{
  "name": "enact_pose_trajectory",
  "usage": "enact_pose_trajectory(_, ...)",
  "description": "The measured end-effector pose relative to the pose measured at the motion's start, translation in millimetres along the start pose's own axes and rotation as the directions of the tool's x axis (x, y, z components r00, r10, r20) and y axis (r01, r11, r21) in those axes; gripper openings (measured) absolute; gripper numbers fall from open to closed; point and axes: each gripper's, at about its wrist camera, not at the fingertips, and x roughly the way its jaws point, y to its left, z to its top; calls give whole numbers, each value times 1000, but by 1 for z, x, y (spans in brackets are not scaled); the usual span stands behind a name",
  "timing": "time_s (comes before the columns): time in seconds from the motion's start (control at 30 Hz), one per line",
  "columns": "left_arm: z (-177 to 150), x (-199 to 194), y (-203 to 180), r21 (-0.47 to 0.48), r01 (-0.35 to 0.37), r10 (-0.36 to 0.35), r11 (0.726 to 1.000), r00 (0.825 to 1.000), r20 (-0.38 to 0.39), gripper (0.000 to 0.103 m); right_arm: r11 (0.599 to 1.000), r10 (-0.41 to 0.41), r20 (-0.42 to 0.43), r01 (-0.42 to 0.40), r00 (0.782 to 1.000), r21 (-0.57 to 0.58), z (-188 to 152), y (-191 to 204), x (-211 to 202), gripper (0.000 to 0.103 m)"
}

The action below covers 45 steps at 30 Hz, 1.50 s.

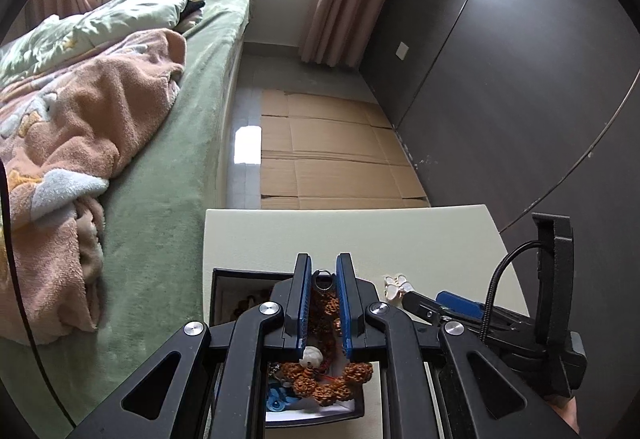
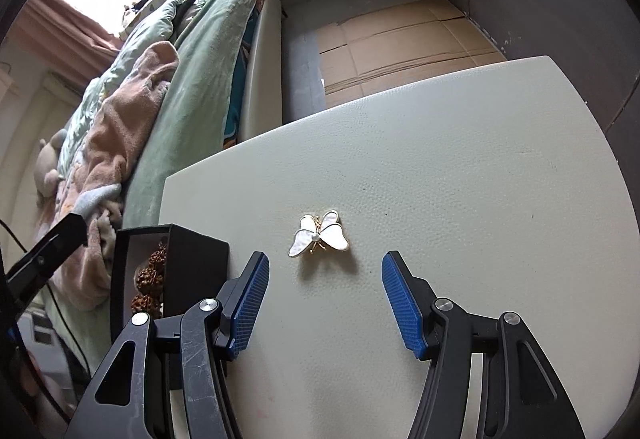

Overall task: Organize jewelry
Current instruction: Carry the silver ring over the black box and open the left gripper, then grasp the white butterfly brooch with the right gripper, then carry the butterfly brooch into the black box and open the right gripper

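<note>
The left hand-held gripper (image 1: pixel 324 303) is nearly closed, and its blue pads pinch a brown bead bracelet (image 1: pixel 326 375) with a silver ring on top. The bracelet hangs over an open black box (image 2: pixel 176 263) on the pale surface (image 2: pixel 460 159). The right hand-held gripper (image 2: pixel 322 303) is half open and holds nothing. A white butterfly brooch (image 2: pixel 319 235) lies on the surface just ahead of its pads. A green bed (image 1: pixel 168 159) stands beside the surface.

The left gripper (image 1: pixel 324 271) points steeply down, jaws nearly closed; at its 3 o'clock, the right gripper (image 2: pixel 322 271) gapes half-wide.
</note>
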Motion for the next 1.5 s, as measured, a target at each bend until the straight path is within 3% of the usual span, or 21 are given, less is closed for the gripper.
enact_pose_trajectory(0.57, 3, 21, 36, -45, -10, 5, 999, 996, -91, 13, 965, -206, 15, 206, 978, -164, -3, 31, 24, 59)
enact_pose_trajectory(0.63, 0, 22, 35, -39, -7, 3, 999, 995, -103, 13, 958, -227, 17, 226, 974, -176, -5, 32, 21, 43)
enact_pose_trajectory(0.73, -4, 24, 35, -42, 5, -11, 999, 992, -126, 13, 980, -150, -6, 148, 989, -135, -6, 23, 14, 43)
enact_pose_trajectory(0.83, -8, 28, 39, -95, 50, -66, 994, 983, -172, 14, 985, -126, 12, 126, 992, -116, -8, 20, 5, 43)
enact_pose_trajectory(0.9, -13, 31, 42, -118, 43, -66, 992, 978, -200, 16, 989, -102, 28, 104, 994, -102, -9, 19, -3, 43)
enact_pose_trajectory(0.93, -14, 32, 41, -107, 24, -46, 994, 977, -209, 23, 991, -87, 37, 90, 996, -95, -9, 18, -8, 43)
enact_pose_trajectory(1.0, -18, 31, 39, -84, -2, -16, 996, 976, -217, 49, 994, -61, 57, 66, 996, -82, -9, 16, -17, 43)
enact_pose_trajectory(1.03, -19, 29, 40, -89, 7, -26, 996, 977, -210, 64, 996, -49, 69, 54, 996, -77, -10, 16, -21, 43)
enact_pose_trajectory(1.07, -20, 27, 40, -100, 31, -51, 995, 978, -203, 69, 996, -38, 78, 44, 996, -72, -10, 16, -25, 43)
enact_pose_trajectory(1.27, -25, 14, 41, -105, 46, -64, 993, 982, -178, 69, 996, 83, 151, -78, 985, -35, -11, 17, -47, 43)
enact_pose_trajectory(1.5, -24, -15, 51, -118, 29, -41, 993, 994, -98, 70, 961, 277, 234, -266, 932, -78, -18, 43, -73, 43)
